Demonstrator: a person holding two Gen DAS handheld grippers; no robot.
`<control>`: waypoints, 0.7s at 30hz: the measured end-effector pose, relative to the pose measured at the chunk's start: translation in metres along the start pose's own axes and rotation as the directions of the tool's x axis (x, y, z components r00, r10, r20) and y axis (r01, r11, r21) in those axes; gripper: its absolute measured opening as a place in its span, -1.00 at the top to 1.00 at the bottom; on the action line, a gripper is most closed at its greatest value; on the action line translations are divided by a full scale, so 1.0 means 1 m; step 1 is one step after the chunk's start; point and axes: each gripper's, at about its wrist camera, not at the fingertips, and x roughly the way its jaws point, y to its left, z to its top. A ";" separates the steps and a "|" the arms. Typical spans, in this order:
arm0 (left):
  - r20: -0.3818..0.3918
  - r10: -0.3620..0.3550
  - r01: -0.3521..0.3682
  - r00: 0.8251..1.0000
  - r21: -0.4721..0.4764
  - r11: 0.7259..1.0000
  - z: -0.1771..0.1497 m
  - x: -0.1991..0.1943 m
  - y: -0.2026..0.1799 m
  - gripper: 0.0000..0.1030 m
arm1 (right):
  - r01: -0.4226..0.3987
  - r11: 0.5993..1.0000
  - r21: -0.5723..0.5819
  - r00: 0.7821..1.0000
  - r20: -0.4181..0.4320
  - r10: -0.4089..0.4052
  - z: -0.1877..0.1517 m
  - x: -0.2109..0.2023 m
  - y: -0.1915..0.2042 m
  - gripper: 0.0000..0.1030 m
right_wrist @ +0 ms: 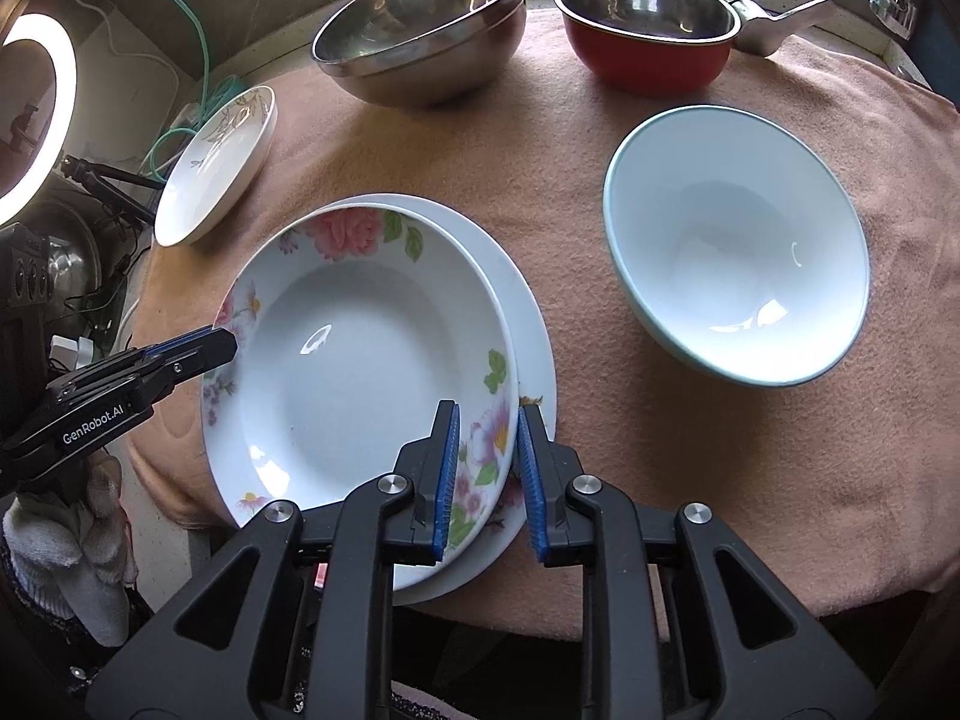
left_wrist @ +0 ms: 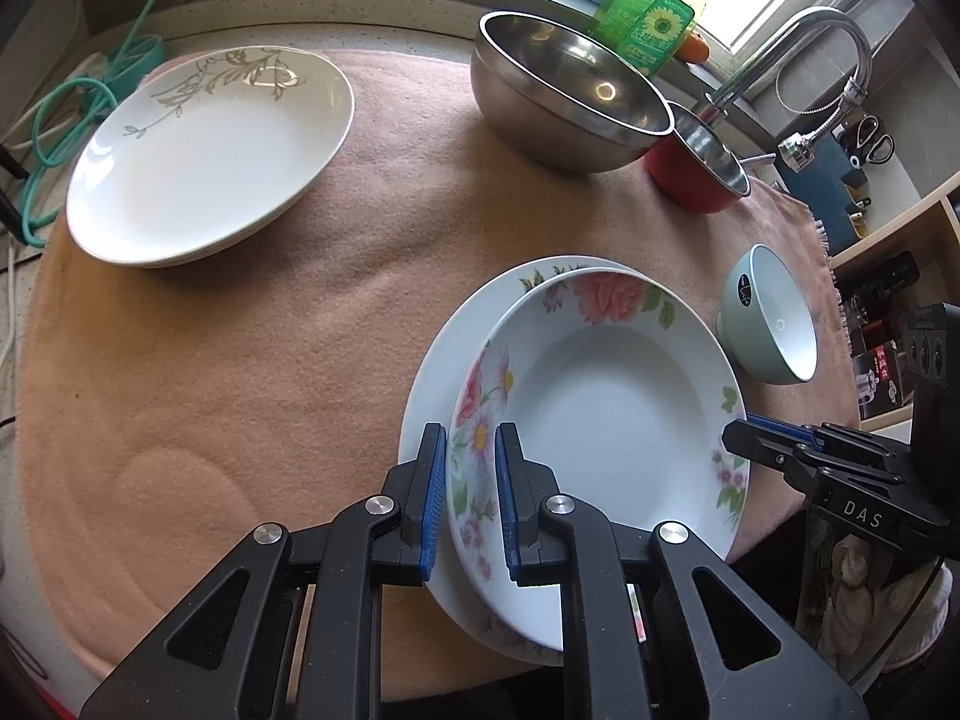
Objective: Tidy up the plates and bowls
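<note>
— Where's the stack, and what have you got hold of?

— My left tongs [left_wrist: 471, 480] are clenched on the left rim of the flowered plate [left_wrist: 612, 420]. My right tongs [right_wrist: 487, 474] are released: the opposite rim sits between the pads, but I see a gap on both sides. The plate lies on a plain white plate [left_wrist: 438, 360], shifted off-centre, at the near side of the table.

— Any edges to mind?

— The near rims of both plates poke out past the front edge of the pink cloth [left_wrist: 240, 390].

— Room around it?

— Bare cloth left of the stack, up to the leaf-patterned plate [left_wrist: 204, 162] at the far left corner. On the right, the pale green bowl [right_wrist: 732, 252] stands near but apart. The steel bowl [right_wrist: 420, 18] and red bowl [right_wrist: 648, 54] line the back edge, well clear.
</note>
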 end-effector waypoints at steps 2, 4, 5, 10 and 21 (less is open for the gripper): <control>0.000 -0.002 0.002 1.000 -0.002 1.000 0.000 0.000 0.000 0.74 | 0.002 1.000 -0.001 1.000 0.003 -0.002 0.000 -0.001 0.000 0.59; 0.002 -0.008 0.008 1.000 -0.007 1.000 0.000 -0.001 0.002 0.75 | 0.003 1.000 -0.001 1.000 0.010 -0.003 -0.001 -0.003 0.000 0.59; 0.004 -0.009 0.009 1.000 -0.006 1.000 0.000 -0.002 0.002 0.75 | 0.000 1.000 0.000 1.000 0.015 0.000 -0.001 -0.005 -0.001 0.56; 0.025 -0.017 0.017 1.000 -0.008 1.000 0.001 -0.009 0.004 0.67 | 0.019 1.000 -0.013 0.999 0.050 -0.018 0.000 -0.014 0.002 0.11; 0.085 -0.026 0.032 0.996 -0.069 0.997 0.007 -0.030 0.026 -0.08 | -0.028 1.000 -0.008 0.990 0.136 0.028 0.012 -0.041 0.014 -0.64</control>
